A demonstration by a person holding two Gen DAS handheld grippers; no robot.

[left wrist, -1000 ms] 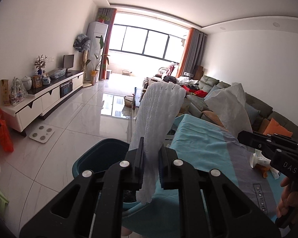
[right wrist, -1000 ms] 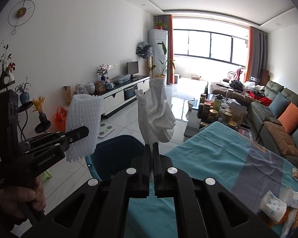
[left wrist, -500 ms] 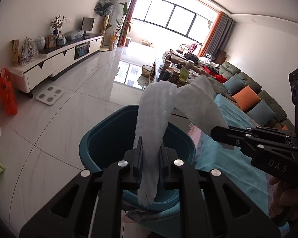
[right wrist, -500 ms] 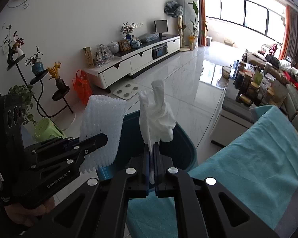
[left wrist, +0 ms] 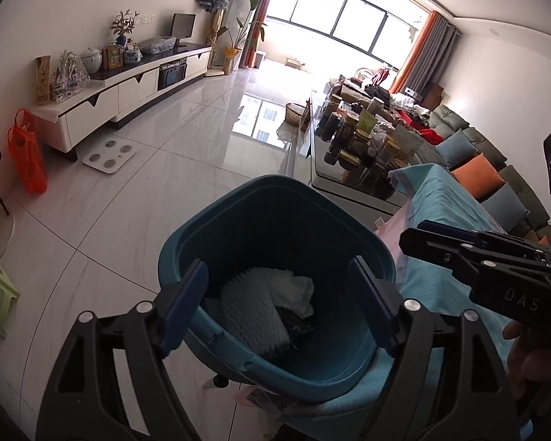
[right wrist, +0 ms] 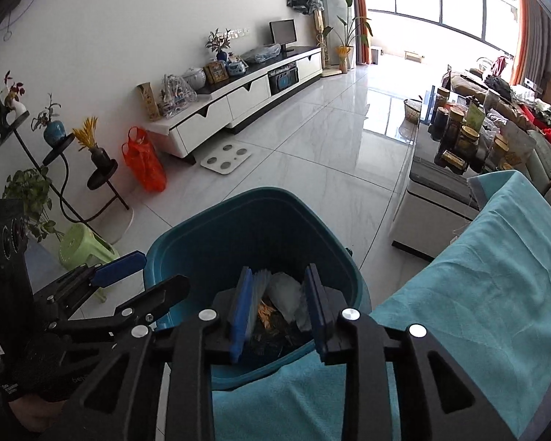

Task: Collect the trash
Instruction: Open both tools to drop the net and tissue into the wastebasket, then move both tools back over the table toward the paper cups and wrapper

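A teal bin [left wrist: 238, 198] stands on the floor against the cloth-covered table [left wrist: 433, 198]. In it lie a white foam net [left wrist: 253, 312], a crumpled white tissue [left wrist: 297, 290] and darker scraps. My left gripper [left wrist: 279, 301] hangs over the bin, its jaws opening wide with nothing between them. My right gripper [right wrist: 281, 308] is also above the bin [right wrist: 209, 217], jaws opening and partly apart; the tissue [right wrist: 286, 294] lies below them in the bin. Each gripper shows in the other's view: the right gripper [left wrist: 415, 233] to the right, the left gripper [right wrist: 165, 270] to the left.
Teal cloth [right wrist: 477, 294] covers the table on the right. On the tiled floor are a green stool [right wrist: 84, 246], an orange bag [right wrist: 143, 165], a scale [right wrist: 226, 160], a black plant stand [right wrist: 66, 169] and a white TV cabinet [right wrist: 238, 103]. A jar-laden coffee table [left wrist: 349, 169] stands behind the bin.
Both grippers came down over the bin and opened. The foam net left the left gripper and the tissue left the right one; both now lie in the bin.
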